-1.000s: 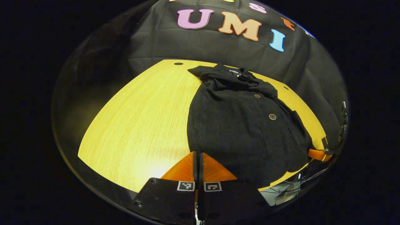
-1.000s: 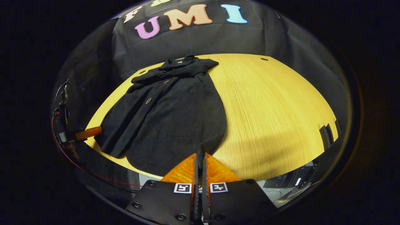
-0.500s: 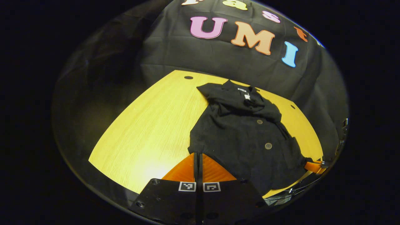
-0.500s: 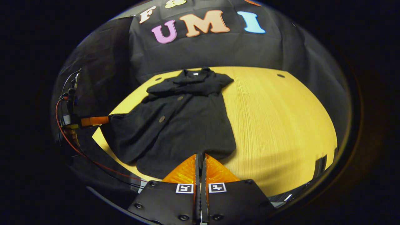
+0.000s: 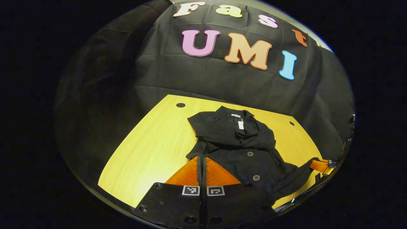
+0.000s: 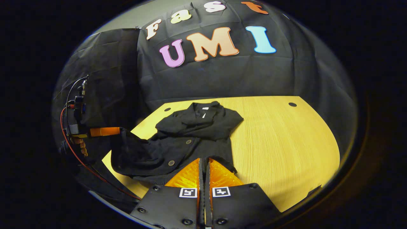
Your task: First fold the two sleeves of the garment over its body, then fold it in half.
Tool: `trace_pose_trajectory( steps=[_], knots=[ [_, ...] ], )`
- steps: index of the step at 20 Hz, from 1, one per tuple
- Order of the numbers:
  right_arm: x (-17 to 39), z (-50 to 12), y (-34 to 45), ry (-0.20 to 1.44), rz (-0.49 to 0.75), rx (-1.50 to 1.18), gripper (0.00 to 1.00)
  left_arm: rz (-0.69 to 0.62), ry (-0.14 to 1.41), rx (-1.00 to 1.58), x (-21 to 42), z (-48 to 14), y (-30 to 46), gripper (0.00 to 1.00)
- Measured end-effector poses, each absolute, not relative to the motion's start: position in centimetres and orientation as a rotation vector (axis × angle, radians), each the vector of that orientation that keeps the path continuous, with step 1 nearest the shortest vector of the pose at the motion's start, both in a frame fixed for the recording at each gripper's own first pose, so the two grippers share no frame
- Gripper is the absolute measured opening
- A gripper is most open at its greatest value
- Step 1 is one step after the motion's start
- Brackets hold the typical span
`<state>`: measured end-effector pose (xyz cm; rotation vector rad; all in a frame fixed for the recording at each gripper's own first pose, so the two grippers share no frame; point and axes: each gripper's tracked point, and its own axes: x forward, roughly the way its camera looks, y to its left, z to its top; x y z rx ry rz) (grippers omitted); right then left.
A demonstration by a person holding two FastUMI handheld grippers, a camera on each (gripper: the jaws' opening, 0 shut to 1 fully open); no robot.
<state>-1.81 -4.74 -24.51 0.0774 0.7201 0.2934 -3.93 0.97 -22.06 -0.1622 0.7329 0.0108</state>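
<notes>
**Me:** Garment (image 5: 235,149) first: one black buttoned top, lying on the tabletop (image 5: 149,149) with its collar toward the far edge and its hem lifted off the wood at the near edge. I judge the sleeves are already laid over the body and this is the fold in half.

**Partner:** What are your tools doing?

**Me:** My left tool (image 5: 201,162) is pinched closed on the hem corner at the garment's left side. My right tool (image 6: 204,163) is pinched closed on the hem at the garment's right side. Both hold cloth, and the hem hangs slack between them.

**Partner:** How would you do it well?

**Me:** I'd carry both corners toward the collar at the same height, keeping the hem taut between them so the middle doesn't sag or bunch. I'd lay the hem edge level with the shoulders, then let go.

**Partner:** Counts?

**Me:** One tabletop, one garment, two tools, three buttons (image 5: 250,154) showing down the garment's front, one small white tag (image 5: 240,125) at the collar.
</notes>
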Motion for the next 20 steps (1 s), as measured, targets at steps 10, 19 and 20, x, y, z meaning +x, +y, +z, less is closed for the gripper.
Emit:
trace_pose_trajectory(
  steps=[10, 19, 20],
  knots=[
    [5.7, -20.4, -3.7, 0.635, 0.249, 0.070, 0.03, -0.055, 0.678, -0.133, 4.3, -20.3, 2.0, 0.00],
    [12.5, -18.5, -2.2, 0.585, 0.217, 0.056, 0.03, -0.088, 0.661, -0.125, 11.6, -20.6, 3.0, 0.00],
    [13.0, -18.3, -2.1, 0.582, 0.213, 0.057, 0.03, -0.091, 0.664, -0.125, 12.3, -20.7, 3.1, 0.00]
  ],
)
